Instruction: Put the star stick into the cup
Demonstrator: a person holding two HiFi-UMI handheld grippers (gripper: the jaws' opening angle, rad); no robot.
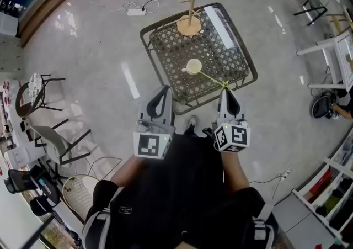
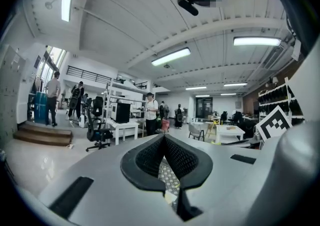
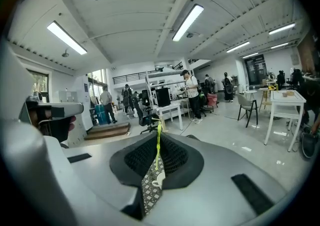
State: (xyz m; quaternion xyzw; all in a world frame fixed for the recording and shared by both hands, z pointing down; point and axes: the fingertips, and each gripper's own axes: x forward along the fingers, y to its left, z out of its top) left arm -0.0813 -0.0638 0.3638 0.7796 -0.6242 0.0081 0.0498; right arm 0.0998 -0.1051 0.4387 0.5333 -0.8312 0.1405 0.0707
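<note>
A thin yellow-green star stick (image 1: 213, 78) slants from my right gripper (image 1: 225, 90) toward a white cup (image 1: 193, 66) on the black mesh table (image 1: 237, 54). Its far end reaches the cup's rim; whether it is inside I cannot tell. In the right gripper view the stick (image 3: 159, 142) is pinched between the shut jaws of the right gripper (image 3: 159, 135), with the cup (image 3: 156, 180) showing below them. My left gripper (image 1: 164, 89) hovers over the table's near-left edge. Its jaws are shut with nothing between them, as the left gripper (image 2: 163, 137) shows in its own view.
A wooden stand (image 1: 189, 24) with a round base stands at the table's far side. A power strip (image 1: 135, 11) and cables lie on the floor beyond. Chairs (image 1: 34, 94) stand at the left, white tables (image 1: 331, 49) and shelves (image 1: 331, 187) at the right.
</note>
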